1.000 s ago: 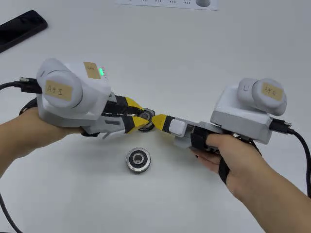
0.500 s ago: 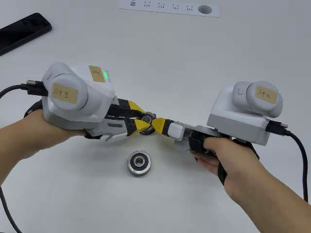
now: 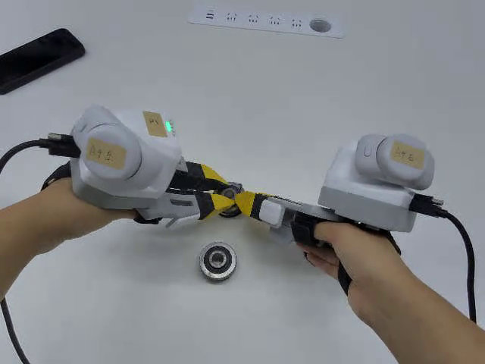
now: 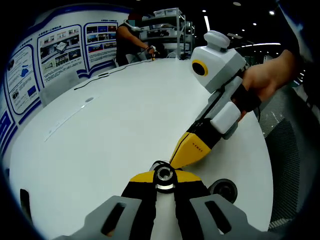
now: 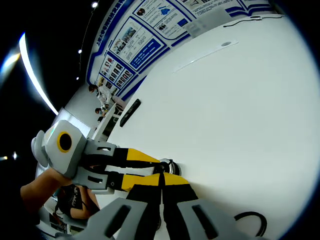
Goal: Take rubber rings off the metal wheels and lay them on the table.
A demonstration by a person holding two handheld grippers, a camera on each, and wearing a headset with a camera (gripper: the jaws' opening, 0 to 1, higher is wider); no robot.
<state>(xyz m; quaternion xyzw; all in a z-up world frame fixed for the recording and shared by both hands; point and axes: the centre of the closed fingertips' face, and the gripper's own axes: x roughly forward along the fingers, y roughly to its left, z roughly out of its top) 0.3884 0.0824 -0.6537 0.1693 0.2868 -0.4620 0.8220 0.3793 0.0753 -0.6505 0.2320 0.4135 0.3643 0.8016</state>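
Metal wheel (image 4: 164,176) held clear of a broad white table (image 3: 318,98), caught between two grippers meeting tip to tip in the middle of the head view. Beyond the table, in both gripper views, a wall of blue-and-white posters (image 5: 132,35).

On the left side, left gripper (image 3: 220,200) in the left hand (image 3: 57,212), white housing with a green light lit on top, black cable (image 3: 23,144) trailing off its back. Jaws closed onto the wheel, one yellow tip on each side of it, bright hub facing the left gripper view.

On the right side, right gripper (image 3: 245,202) in the right hand (image 3: 356,246), angled in toward the other. Jaws pressed tight against each other, yellow tips right at the wheel's rim; no telling whether any rubber sits pinched between them.

At the table's far edge, a long white power strip (image 3: 265,21). Far left, a dark flat phone (image 3: 42,59), well apart from the work.

Nearer the person, just below the meeting tips, a second wheel (image 3: 218,261) lying flat on the table, apart from both grippers, dark band around a silver centre.

Smallest of all, rubber ring (image 4: 159,164): a thin dark loop at the top of the held wheel, touching the right gripper's tip, partly standing clear of the rim as far as the left gripper view lets on.
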